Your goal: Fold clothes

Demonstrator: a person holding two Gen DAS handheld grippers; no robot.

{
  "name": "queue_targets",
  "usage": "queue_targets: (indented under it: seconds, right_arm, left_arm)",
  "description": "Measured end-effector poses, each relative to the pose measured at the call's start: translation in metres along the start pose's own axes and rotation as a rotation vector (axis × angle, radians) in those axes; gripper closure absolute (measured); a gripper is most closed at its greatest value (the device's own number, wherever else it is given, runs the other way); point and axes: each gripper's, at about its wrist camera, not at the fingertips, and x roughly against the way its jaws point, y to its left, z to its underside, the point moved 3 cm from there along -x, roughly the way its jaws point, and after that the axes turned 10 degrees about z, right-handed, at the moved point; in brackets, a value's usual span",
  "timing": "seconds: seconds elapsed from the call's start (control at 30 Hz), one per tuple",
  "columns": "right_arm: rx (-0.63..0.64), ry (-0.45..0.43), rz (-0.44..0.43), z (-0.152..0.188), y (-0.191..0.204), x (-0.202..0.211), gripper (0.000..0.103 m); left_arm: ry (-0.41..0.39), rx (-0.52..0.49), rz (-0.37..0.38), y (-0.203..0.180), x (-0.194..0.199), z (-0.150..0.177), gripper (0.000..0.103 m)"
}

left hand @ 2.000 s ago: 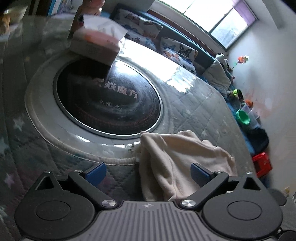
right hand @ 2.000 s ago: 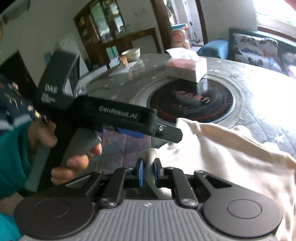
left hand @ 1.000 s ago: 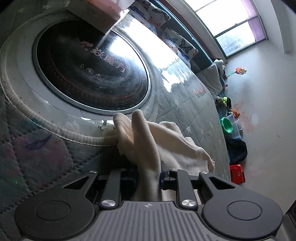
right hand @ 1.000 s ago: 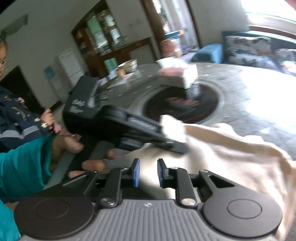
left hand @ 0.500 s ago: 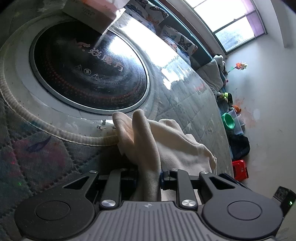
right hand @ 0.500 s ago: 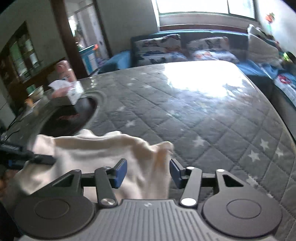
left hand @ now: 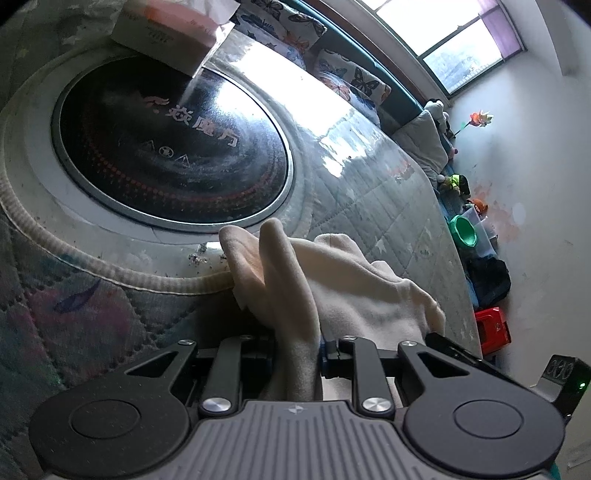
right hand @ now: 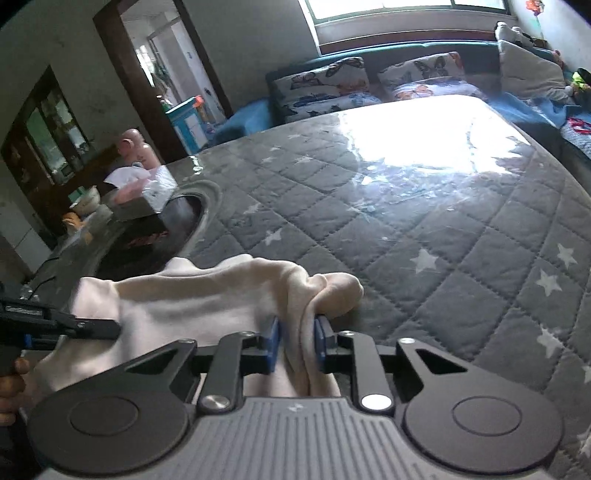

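Two grippers were on one cream garment (left hand: 343, 284).

Left wrist view: left gripper (left hand: 297, 345), fingers clamped on a bunched fold of the garment. The cloth rose between them and spread to the right over the quilted counter (left hand: 369, 206). Just beyond it, a round black hob (left hand: 170, 155); a tissue box (left hand: 166, 33) sat at the hob's far edge.

Right wrist view: right gripper (right hand: 295, 345), jaws closing, blue fingers (right hand: 271, 345) pressing a gathered edge of the garment. The rest lay leftward on the counter, toward the left gripper's black finger (right hand: 92, 328). Star-patterned quilt ran beyond, sunlit at the far end.
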Motion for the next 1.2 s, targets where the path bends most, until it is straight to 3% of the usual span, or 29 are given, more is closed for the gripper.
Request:
queue_targets:
  seconds: [0.07, 0.17, 0.37, 0.47, 0.57, 0.87, 1.07, 1.2]
  right_arm:
    - [0.004, -0.002, -0.005, -0.001, 0.001, 0.002, 0.084]
    - [-0.015, -0.001, 0.013, 0.000, -0.003, -0.002, 0.072]
    - [-0.014, -0.006, 0.029, 0.000, 0.003, -0.007, 0.072]
    - [-0.007, 0.003, 0.039, 0.000, 0.008, -0.008, 0.080]
    - [-0.008, 0.008, 0.053, -0.001, 0.010, -0.008, 0.080]
    - [-0.008, -0.003, 0.112, 0.002, 0.018, -0.008, 0.072]
    - [0.022, -0.015, 0.134, 0.002, 0.026, -0.005, 0.087]
    - [0.041, -0.033, 0.147, 0.002, 0.029, 0.000, 0.089]
  left_arm:
    - [0.000, -0.019, -0.012, -0.002, 0.000, 0.001, 0.079]
    - [0.001, -0.062, -0.030, -0.006, -0.001, 0.003, 0.078]
    - [-0.005, -0.074, -0.025, -0.007, 0.001, 0.004, 0.076]
    - [-0.002, -0.067, -0.015, -0.005, 0.001, 0.004, 0.076]
    - [0.000, -0.056, -0.003, -0.003, 0.002, 0.003, 0.076]
    - [0.016, -0.053, 0.020, 0.001, 0.003, 0.001, 0.076]
    - [0.023, -0.070, 0.023, 0.000, 0.003, 0.001, 0.076]
    - [0.031, -0.077, 0.019, -0.001, 0.002, 0.001, 0.076]
